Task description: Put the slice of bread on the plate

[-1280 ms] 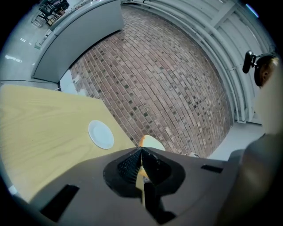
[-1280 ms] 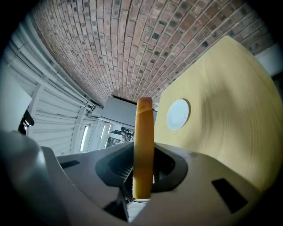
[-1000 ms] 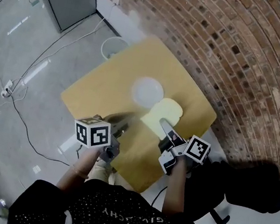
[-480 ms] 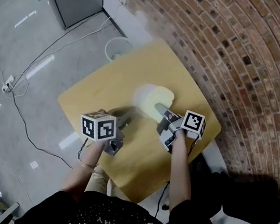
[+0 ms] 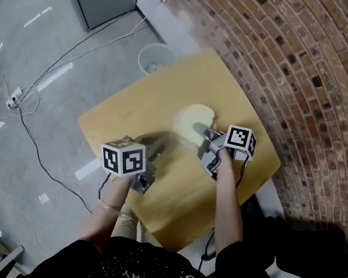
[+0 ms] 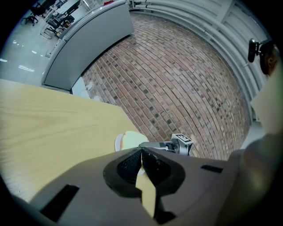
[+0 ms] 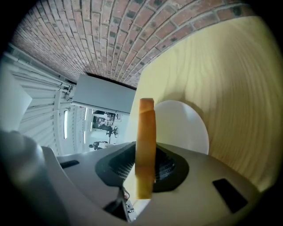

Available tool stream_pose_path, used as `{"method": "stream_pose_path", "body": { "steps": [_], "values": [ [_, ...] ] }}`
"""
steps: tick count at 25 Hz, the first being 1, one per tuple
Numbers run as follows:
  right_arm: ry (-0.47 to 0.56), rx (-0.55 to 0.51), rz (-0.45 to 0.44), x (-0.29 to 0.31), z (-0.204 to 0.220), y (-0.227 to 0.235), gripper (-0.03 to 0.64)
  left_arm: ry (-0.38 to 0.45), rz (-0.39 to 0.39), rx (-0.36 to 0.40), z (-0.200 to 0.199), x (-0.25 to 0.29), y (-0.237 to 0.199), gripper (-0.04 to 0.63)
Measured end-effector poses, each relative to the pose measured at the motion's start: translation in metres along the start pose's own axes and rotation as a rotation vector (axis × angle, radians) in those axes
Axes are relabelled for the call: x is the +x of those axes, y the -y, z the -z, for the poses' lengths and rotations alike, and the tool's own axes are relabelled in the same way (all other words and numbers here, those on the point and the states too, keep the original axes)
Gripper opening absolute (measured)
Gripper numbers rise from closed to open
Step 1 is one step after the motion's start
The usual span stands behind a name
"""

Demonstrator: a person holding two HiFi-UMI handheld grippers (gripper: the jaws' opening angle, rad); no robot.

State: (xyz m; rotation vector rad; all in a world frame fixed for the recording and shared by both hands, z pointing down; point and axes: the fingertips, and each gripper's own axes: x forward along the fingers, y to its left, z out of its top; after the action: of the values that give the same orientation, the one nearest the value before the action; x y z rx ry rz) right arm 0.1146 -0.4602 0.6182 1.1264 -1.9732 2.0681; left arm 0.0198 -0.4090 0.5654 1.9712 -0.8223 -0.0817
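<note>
Right gripper (image 7: 145, 164) clamps bread slice (image 7: 146, 128) edgewise over white plate (image 7: 185, 128); left gripper (image 6: 141, 152) pinched together (nothing between) above wooden table (image 6: 53, 119).

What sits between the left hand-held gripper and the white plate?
Nothing; the head view shows only bare wooden table between the left hand-held gripper and the plate.
</note>
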Motion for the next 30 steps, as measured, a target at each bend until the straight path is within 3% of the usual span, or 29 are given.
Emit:
{"method": "stream_pose_path", "body": {
  "steps": [7, 8, 11, 16, 23, 26, 28, 30],
  "values": [
    [0.01, -0.081, 0.111, 0.001, -0.001, -0.003, 0.105, -0.005, 0.019, -0.01, 0.0, -0.001, 0.004, 0.012],
    [0.009, -0.093, 0.123, 0.0, -0.001, -0.003, 0.122, -0.002, 0.021, -0.009, -0.002, -0.001, 0.007, 0.012],
    [-0.015, -0.079, 0.12, 0.0, 0.004, -0.004, 0.269, 0.013, 0.031, 0.0, -0.009, -0.005, 0.015, 0.012],
    [0.026, -0.105, 0.171, -0.012, 0.001, -0.001, 0.304, 0.019, 0.027, 0.022, -0.011, -0.011, 0.022, 0.012],
    [0.07, -0.265, 0.384, -0.042, -0.006, 0.02, 0.324, 0.025, 0.035, 0.042, -0.011, -0.014, 0.036, 0.012],
    [0.199, -0.337, 0.459, -0.066, -0.017, 0.022, 0.324, 0.017, 0.035, 0.061, -0.008, -0.015, 0.045, 0.012],
    [0.299, -0.356, 0.401, -0.081, -0.019, 0.005, 0.324, 0.011, 0.035, 0.079, -0.006, -0.016, 0.051, 0.012],
    [0.35, -0.351, 0.25, -0.089, -0.009, -0.024, 0.322, 0.012, 0.03, 0.096, -0.006, -0.018, 0.057, 0.012]
  ]
}}
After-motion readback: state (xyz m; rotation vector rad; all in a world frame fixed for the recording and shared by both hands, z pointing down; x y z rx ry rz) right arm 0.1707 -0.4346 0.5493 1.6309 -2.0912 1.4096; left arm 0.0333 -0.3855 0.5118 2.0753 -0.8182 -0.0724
